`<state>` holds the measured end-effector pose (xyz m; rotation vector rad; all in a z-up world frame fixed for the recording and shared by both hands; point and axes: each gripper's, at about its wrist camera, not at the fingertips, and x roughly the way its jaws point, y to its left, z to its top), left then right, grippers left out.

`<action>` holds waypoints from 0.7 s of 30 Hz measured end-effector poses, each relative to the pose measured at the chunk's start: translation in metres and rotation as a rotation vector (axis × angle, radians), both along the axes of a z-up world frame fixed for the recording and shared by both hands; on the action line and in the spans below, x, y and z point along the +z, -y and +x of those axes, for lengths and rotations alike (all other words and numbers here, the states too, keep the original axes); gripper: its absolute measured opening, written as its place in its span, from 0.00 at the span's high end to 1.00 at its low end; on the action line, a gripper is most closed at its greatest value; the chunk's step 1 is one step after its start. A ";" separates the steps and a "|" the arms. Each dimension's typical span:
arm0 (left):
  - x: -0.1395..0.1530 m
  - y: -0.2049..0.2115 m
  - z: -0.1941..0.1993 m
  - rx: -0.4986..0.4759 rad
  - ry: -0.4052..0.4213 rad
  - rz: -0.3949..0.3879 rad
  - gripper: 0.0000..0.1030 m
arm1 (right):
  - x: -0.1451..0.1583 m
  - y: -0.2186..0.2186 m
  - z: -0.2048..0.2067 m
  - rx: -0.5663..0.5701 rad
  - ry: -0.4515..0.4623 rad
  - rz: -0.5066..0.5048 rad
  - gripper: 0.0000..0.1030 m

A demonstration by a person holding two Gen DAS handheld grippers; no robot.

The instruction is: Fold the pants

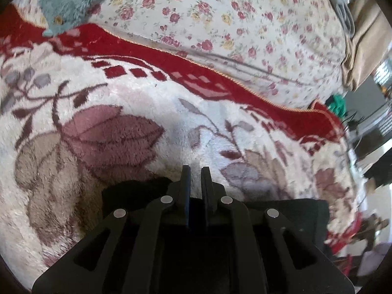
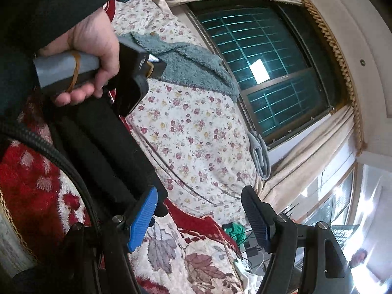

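Most of the black fabric pants (image 1: 137, 191) lie hidden beneath the left tongs' black frame (image 1: 193, 245) in the left wrist view, the fluffy teal towel (image 1: 71, 2) is cut off by the upper edge, and the room's right side is blurred.

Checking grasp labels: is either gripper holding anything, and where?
Left gripper is shut on the black pants, apparently at an edge. Right gripper is open, empty.

A red-bordered plush blanket (image 1: 127, 103) with leaf print is lying over a rose-print quilt (image 1: 245, 24); a teal fleece (image 2: 196, 66) is resting on the quilt beside a barred window (image 2: 264, 66)
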<state>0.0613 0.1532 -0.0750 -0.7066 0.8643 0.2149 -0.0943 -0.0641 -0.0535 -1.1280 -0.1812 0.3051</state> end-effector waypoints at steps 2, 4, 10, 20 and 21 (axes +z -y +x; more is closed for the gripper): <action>0.001 -0.001 -0.001 0.001 0.011 -0.016 0.93 | -0.002 -0.002 -0.001 -0.003 0.008 -0.012 0.33; 0.002 -0.001 0.000 0.001 0.012 -0.014 0.93 | -0.002 -0.002 -0.002 -0.003 0.014 -0.019 0.33; 0.010 0.009 0.001 -0.008 -0.005 0.066 0.93 | -0.003 -0.001 -0.002 -0.001 0.015 -0.017 0.33; 0.034 0.017 -0.019 0.048 0.100 0.068 0.92 | -0.002 0.001 -0.003 0.000 0.013 -0.006 0.33; 0.034 0.016 -0.021 0.062 0.106 0.049 0.92 | -0.002 0.001 -0.002 0.000 0.013 -0.004 0.33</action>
